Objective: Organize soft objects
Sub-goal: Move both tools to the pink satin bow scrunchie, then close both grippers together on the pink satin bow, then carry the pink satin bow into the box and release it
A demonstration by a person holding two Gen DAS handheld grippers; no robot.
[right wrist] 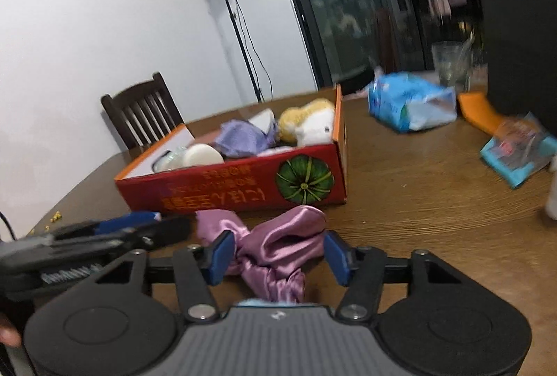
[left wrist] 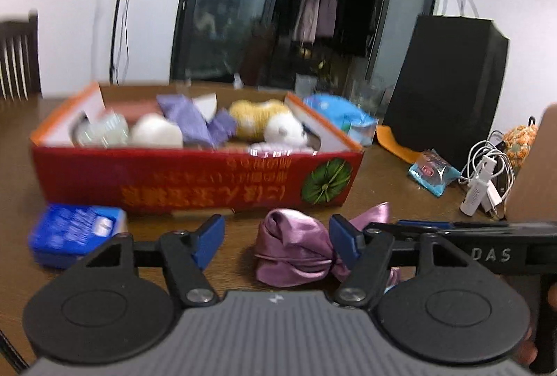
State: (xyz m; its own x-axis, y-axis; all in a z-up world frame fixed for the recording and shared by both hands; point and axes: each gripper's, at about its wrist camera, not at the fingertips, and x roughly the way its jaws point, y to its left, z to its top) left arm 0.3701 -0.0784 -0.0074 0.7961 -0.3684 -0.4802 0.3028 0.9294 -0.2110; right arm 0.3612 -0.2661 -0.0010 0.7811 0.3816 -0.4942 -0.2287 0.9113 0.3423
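Both grippers, left [left wrist: 275, 242] and right [right wrist: 276, 256], hang with fingers spread wide over a pink satin scrunchie [left wrist: 296, 250] on the wooden table [right wrist: 435, 202], grasping nothing.
Lying just in front of the red cardboard box [left wrist: 195, 181], the scrunchie sits between each gripper's blue pads [right wrist: 221, 256], the left gripper's right pad at its edge. Inside the box are a yellow-and-white plush toy [right wrist: 310, 122], a lilac cloth [left wrist: 191, 118] and a white round item [left wrist: 156, 132]. A blue tissue pack [left wrist: 75, 231] lies left of the scrunchie.
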